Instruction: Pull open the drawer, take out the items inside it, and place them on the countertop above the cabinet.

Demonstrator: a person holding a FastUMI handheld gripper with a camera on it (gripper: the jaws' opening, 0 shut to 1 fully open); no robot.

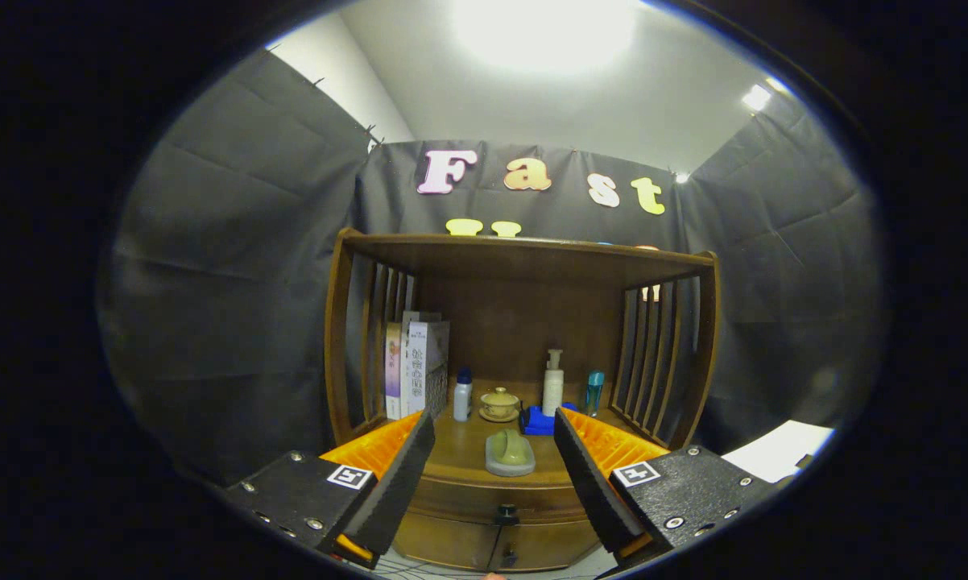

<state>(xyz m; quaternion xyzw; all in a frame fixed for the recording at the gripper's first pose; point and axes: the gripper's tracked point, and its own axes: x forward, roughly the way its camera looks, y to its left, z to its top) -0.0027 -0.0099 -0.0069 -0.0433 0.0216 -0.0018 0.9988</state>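
Gripper [494, 451] held level, facing a wooden cabinet [524, 322] head-on, fingers [395, 483] spread wide apart with nothing between the pads. Aimed at the cabinet's front, well short of touching it. Drawer [492, 499] shut, seen in the gap between the fingers, low down and just beyond the tips; its small dark knob [506, 512] sits close to midway between them. Countertop [468, 451] directly above the drawer, carrying a green soap in a grey dish [510, 453] near the front edge. Farther back: a blue-capped white bottle [462, 395], a lidded cup on a saucer [499, 404], a pump bottle [552, 384], a teal bottle [594, 392], a blue block [539, 422], and books [415, 366] standing against the slatted side.
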